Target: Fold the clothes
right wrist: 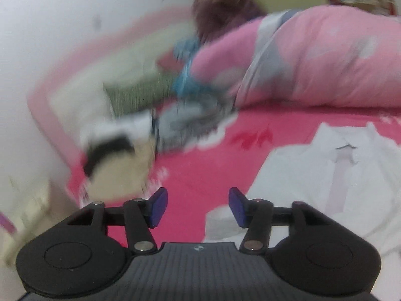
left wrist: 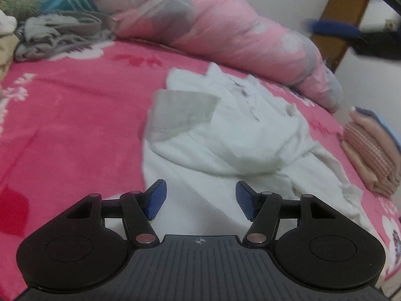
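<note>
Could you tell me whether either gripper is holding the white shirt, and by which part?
Nothing is held. The left gripper is open above the white shirt, and the right gripper is open beside it, nothing between the pads.

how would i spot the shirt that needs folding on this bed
Start at the pink bed sheet, below the long rolled pink quilt. The white shirt lies crumpled and spread open there, in front of the left gripper. Unlike the folded stack at the bed's edge, it is plain white and unfolded.
</note>
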Action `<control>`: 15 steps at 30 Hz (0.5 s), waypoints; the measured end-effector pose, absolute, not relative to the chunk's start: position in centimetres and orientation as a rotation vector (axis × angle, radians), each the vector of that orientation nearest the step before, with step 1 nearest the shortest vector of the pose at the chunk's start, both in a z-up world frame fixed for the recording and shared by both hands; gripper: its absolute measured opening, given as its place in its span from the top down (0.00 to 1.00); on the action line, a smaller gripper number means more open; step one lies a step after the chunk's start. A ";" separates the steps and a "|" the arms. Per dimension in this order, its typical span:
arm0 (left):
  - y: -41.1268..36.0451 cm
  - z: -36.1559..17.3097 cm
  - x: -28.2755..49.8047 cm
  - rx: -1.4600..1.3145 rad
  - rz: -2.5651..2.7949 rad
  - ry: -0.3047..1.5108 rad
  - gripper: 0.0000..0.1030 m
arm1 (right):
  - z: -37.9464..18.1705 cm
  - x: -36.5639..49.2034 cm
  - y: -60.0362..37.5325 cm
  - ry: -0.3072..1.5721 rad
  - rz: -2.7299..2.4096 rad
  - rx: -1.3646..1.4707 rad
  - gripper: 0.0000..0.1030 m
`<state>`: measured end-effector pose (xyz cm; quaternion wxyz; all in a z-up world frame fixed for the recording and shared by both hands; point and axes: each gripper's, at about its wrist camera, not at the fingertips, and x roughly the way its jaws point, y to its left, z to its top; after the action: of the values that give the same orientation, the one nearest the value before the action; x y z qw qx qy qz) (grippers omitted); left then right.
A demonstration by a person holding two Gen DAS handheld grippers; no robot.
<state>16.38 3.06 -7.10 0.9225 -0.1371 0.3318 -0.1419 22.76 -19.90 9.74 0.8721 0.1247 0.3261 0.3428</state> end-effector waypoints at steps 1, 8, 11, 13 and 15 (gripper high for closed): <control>3.3 -6.9 16.6 -0.283 -0.287 0.666 0.41 | 9.4 21.8 -21.7 0.663 0.684 0.294 0.44; 3.2 -5.5 19.0 -0.238 -0.224 0.595 0.41 | 2.4 17.0 -30.5 0.684 0.422 0.388 0.48; 1.6 -4.5 19.9 -0.158 -0.244 0.571 0.41 | -0.4 15.6 -31.9 0.671 0.288 0.304 0.52; 0.3 -3.9 20.6 -0.078 -0.254 0.551 0.41 | -1.8 15.5 -32.4 0.662 0.236 0.270 0.53; -1.0 -3.4 21.3 0.015 -0.243 0.521 0.41 | -2.9 15.6 -33.2 0.669 0.235 0.315 0.53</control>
<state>21.25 -1.01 -3.44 0.9589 0.0072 0.2571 -0.1200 15.65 -33.18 -2.88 0.9257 0.1536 0.3260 0.1147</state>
